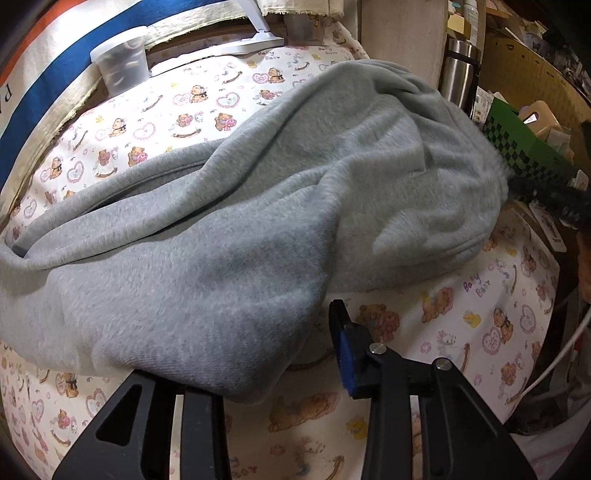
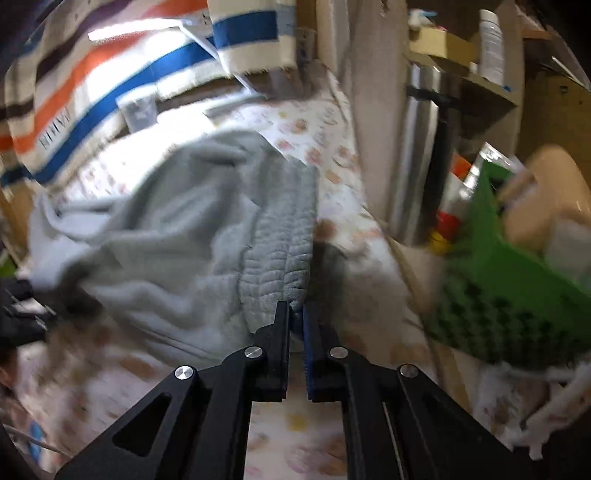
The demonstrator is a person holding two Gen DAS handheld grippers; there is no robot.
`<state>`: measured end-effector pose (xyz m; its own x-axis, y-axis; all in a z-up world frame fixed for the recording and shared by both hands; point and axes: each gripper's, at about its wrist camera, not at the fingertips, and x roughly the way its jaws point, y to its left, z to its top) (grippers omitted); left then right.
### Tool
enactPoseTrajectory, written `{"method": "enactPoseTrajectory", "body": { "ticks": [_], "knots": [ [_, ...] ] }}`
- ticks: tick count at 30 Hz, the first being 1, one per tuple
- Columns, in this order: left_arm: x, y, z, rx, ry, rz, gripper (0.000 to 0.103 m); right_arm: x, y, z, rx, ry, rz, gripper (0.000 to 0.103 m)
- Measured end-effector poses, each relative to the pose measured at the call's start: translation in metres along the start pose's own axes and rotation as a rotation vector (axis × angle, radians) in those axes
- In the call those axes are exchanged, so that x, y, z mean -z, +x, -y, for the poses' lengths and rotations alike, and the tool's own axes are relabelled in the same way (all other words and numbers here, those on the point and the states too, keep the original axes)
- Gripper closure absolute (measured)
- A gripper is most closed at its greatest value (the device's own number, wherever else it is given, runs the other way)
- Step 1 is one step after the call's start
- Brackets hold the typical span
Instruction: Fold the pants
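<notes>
The grey sweatpants (image 1: 258, 229) lie bunched across a teddy-bear print cloth (image 1: 461, 325). My left gripper (image 1: 280, 354) is open; its right finger (image 1: 343, 343) shows bare beside the fabric's near edge, and its left finger is hidden under the fabric. In the blurred right wrist view my right gripper (image 2: 295, 314) is shut on the ribbed waistband (image 2: 280, 236) of the pants (image 2: 159, 236) and holds it lifted off the cloth. The right gripper also shows at the right edge of the left wrist view (image 1: 554, 195).
A green perforated basket (image 2: 509, 295) of items stands on the right. A steel flask (image 1: 460, 70) stands behind the pants. A clear plastic cup (image 1: 123, 61) and a white stand (image 1: 255, 35) sit at the back. A striped towel (image 2: 110, 85) hangs at the back left.
</notes>
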<state>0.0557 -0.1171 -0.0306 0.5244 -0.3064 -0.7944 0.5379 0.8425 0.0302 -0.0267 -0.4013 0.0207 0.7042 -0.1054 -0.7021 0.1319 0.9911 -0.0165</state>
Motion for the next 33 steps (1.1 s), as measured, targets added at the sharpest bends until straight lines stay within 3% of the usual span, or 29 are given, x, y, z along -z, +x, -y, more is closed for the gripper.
{"method": "enactPoseTrajectory", "body": {
  "ticks": [7, 11, 15, 18, 20, 22, 27, 32, 33],
  "knots": [
    [0.013, -0.008, -0.007, -0.002, -0.007, -0.034, 0.07, 0.019, 0.024, 0.014, 0.107, -0.014, -0.107, 0.097],
    [0.019, -0.027, 0.003, -0.049, 0.044, 0.039, 0.07, 0.003, 0.001, 0.008, 0.122, -0.004, 0.015, 0.097],
    [0.016, -0.048, -0.003, -0.009, -0.018, 0.088, 0.061, -0.023, -0.018, -0.013, 0.047, -0.036, 0.094, 0.096],
    [0.012, -0.061, -0.014, -0.009, -0.053, 0.114, 0.056, -0.036, -0.022, -0.034, -0.023, -0.063, 0.112, 0.084],
    [0.011, -0.068, -0.024, -0.023, -0.076, 0.128, 0.052, -0.044, -0.021, -0.049, -0.055, -0.078, 0.123, 0.084],
    [0.015, -0.079, -0.035, -0.053, -0.096, 0.155, 0.043, -0.049, -0.019, -0.06, -0.058, -0.092, 0.141, 0.084],
    [0.013, -0.103, -0.063, -0.164, -0.122, 0.208, 0.038, -0.065, -0.014, -0.074, -0.099, -0.077, 0.157, 0.08],
    [-0.015, -0.083, -0.106, -0.196, -0.209, 0.148, 0.033, -0.096, 0.001, -0.093, -0.13, -0.078, 0.165, 0.078],
    [-0.021, -0.07, -0.119, -0.19, -0.252, 0.119, 0.033, -0.102, 0.005, -0.097, -0.144, -0.072, 0.159, 0.074]
  ]
}}
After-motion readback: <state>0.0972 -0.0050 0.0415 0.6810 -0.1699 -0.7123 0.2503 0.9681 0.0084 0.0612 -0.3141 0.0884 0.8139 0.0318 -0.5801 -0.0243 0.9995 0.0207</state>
